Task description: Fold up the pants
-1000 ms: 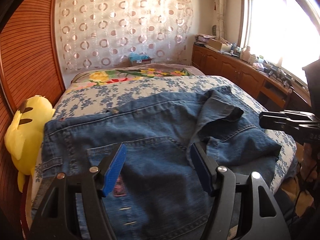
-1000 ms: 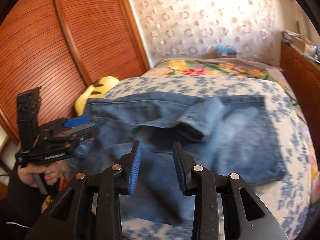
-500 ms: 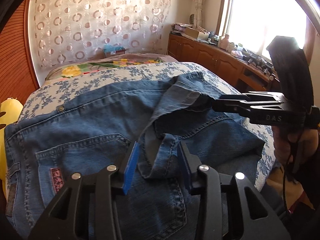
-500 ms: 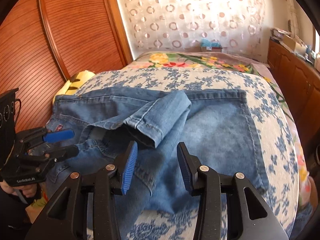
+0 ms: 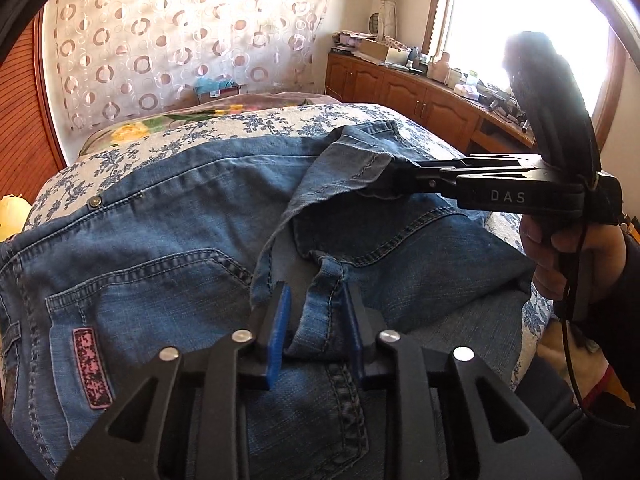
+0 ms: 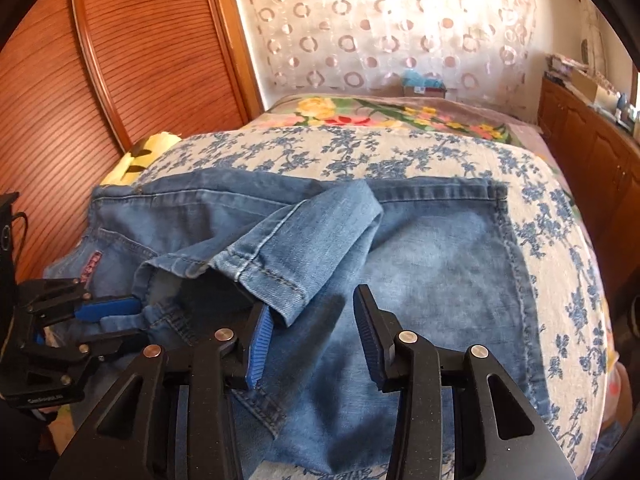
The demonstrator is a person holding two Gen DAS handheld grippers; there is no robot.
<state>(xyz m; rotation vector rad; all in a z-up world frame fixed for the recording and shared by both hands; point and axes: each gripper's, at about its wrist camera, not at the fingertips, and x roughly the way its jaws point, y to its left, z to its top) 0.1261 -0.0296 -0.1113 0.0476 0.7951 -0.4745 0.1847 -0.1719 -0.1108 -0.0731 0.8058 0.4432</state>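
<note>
Blue jeans [image 5: 168,216] lie on the bed, waist to the left, with one leg folded back so that its hem [image 6: 280,280] rests on top. My left gripper [image 5: 316,328] is closing around a raised fold of denim [image 5: 320,304] by the seat seam; a thin gap still shows at its left pad. In the right wrist view this left gripper [image 6: 128,320] sits low at the left. My right gripper [image 6: 314,336] is closing slightly but stands open, with the hem's corner just inside its left pad. Seen from the left wrist, the right gripper [image 5: 400,176] has its tips at the hem's edge.
The bed has a white cover with blue flowers [image 6: 360,152] and a floral blanket [image 6: 360,112] at its far end. A yellow plush toy [image 6: 136,156] lies beside a slatted wooden door [image 6: 80,80]. Wooden cabinets [image 5: 420,96] run along the window. A hand [image 5: 560,248] holds the right gripper.
The left gripper slid right from the back pocket to the seam fold and its jaws narrowed around it. The right gripper came forward and down to the folded leg's hem.
</note>
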